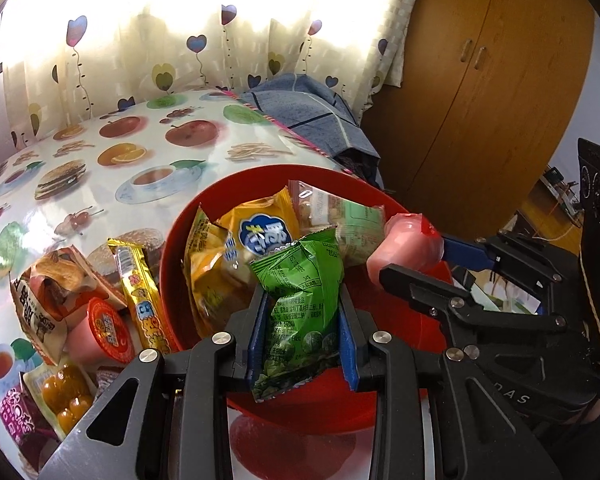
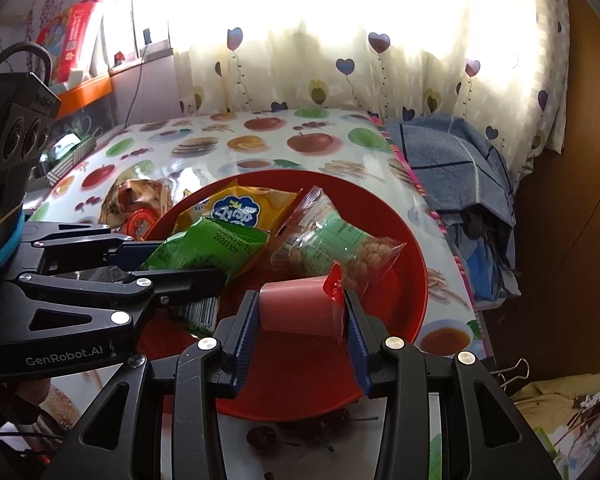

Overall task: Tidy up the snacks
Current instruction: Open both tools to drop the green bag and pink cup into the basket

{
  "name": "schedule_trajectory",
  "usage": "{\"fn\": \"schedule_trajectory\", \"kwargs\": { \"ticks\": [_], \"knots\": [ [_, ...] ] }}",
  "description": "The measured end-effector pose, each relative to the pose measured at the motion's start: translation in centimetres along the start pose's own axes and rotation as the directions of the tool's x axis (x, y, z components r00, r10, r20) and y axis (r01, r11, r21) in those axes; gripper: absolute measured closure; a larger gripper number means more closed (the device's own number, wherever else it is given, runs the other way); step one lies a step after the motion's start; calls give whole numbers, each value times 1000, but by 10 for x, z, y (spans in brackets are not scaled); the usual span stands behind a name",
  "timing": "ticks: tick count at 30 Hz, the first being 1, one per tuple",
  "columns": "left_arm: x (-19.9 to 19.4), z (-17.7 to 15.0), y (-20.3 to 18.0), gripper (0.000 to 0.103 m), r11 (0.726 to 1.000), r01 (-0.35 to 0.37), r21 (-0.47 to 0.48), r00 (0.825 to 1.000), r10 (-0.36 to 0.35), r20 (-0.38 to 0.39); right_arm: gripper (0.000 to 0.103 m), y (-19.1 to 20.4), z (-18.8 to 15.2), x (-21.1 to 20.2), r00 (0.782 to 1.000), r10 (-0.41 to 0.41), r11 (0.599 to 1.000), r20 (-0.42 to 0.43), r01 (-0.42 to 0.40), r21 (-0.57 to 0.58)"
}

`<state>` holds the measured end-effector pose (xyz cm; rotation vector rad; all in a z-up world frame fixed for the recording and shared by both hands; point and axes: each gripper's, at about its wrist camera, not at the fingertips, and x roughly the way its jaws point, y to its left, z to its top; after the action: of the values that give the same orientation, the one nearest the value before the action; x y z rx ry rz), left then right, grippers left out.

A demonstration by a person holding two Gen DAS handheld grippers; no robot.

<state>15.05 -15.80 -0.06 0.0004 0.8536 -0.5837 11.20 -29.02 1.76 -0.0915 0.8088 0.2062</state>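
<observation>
L gripper (image 1: 302, 332): clamps crinkly green bag (image 1: 296, 308), long axis fwd. R gripper (image 2: 302, 318): clamps pink cup (image 2: 300, 310) sideways, prob. jelly, over red bowl (image 2: 414, 264).

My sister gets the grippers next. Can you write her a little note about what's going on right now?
Left gripper: shut on the green snack packet, held over the red bowl.
Right gripper: shut on the pink jelly cup, also over the bowl.
Done: the yellow packet and the clear peanut packet lie in the bowl.
Left: let go of both snacks into the bowl, then fetch those on the table left of it: the second jelly cup, the gold bar, the brown packet and the small ones nearer the edge.
</observation>
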Motion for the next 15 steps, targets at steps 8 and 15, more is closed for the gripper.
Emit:
{"fn": "schedule_trajectory", "kwargs": {
  "ticks": [8,15],
  "knots": [
    [-2,-13,-10,70,999,-3,33,999,4,-32,63,5,-6,-4,1000,-2,1000,-18,2,-4],
    [-9,-17,-11,65,999,18,27,999,-18,-34,61,9,-7,-12,1000,-15,1000,-15,14,-11]
  ]
}}
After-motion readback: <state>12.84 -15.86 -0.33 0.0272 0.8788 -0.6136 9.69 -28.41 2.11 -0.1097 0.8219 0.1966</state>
